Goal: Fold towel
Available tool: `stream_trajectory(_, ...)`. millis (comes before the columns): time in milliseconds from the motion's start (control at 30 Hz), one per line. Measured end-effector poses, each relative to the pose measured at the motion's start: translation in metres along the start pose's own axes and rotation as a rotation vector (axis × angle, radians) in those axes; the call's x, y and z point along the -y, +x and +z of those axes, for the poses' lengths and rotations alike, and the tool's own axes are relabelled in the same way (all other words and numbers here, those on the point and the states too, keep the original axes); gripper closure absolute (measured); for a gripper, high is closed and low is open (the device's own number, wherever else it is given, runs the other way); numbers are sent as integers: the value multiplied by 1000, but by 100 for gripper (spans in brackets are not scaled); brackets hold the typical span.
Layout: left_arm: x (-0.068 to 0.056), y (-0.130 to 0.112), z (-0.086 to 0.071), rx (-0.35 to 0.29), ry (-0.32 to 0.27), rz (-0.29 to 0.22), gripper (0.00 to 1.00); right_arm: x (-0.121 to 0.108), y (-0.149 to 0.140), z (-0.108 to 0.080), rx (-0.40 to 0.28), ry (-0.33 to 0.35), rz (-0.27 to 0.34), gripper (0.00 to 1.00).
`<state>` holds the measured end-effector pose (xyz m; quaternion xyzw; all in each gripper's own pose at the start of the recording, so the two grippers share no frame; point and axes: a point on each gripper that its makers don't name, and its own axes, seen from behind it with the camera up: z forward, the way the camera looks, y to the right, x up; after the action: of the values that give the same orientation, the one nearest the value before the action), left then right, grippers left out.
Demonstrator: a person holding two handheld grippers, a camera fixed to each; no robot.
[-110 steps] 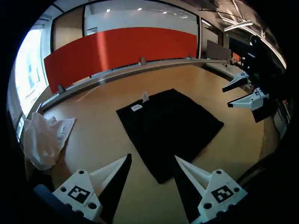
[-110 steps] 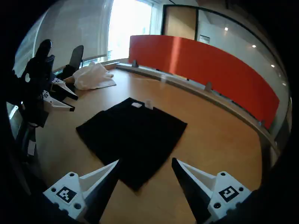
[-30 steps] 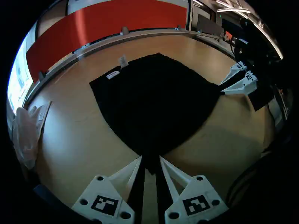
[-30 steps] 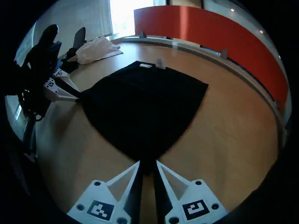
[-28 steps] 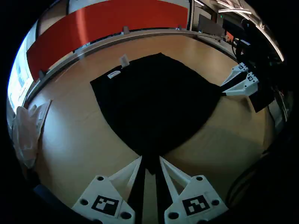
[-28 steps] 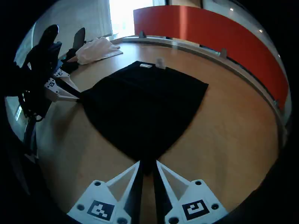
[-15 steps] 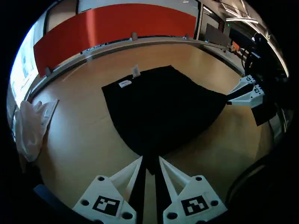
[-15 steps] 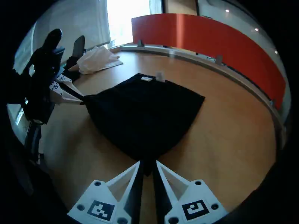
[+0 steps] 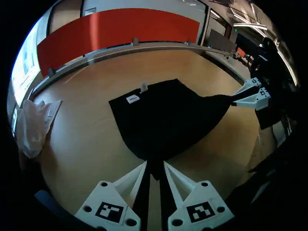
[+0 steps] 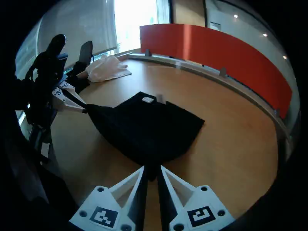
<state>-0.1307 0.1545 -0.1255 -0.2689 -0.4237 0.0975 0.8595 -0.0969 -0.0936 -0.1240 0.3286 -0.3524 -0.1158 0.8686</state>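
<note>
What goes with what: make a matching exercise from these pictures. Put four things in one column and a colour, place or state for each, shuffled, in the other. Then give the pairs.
Column one
1. towel
2. cloth heap
3. divider panel
4. left gripper

Column two
A. red, standing along the far edge of the table
B. white, crumpled near the table's edge
C. black, held by two corners
D. shut on a corner of fabric

Pairs: 1-C, 2-B, 3-A, 4-D
</note>
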Motion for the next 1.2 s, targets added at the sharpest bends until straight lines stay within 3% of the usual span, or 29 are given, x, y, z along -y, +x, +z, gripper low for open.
stream_trajectory(433, -28, -11, -36, 6, -33, -20, 86, 24, -5, -42, 14, 16, -4, 84)
stream_trajectory(767, -39, -19, -48, 12, -35, -30, 86, 35, -11, -55, 30, 36, -9, 84)
stream_trajectory(967, -35, -12, -46, -2, -24, -35, 86, 33, -8, -53, 31, 35, -11, 84)
stream_trajectory(1200, -19, 10, -33, -17, -3, -17, 86, 16, 5, -39, 34, 23, -26, 84)
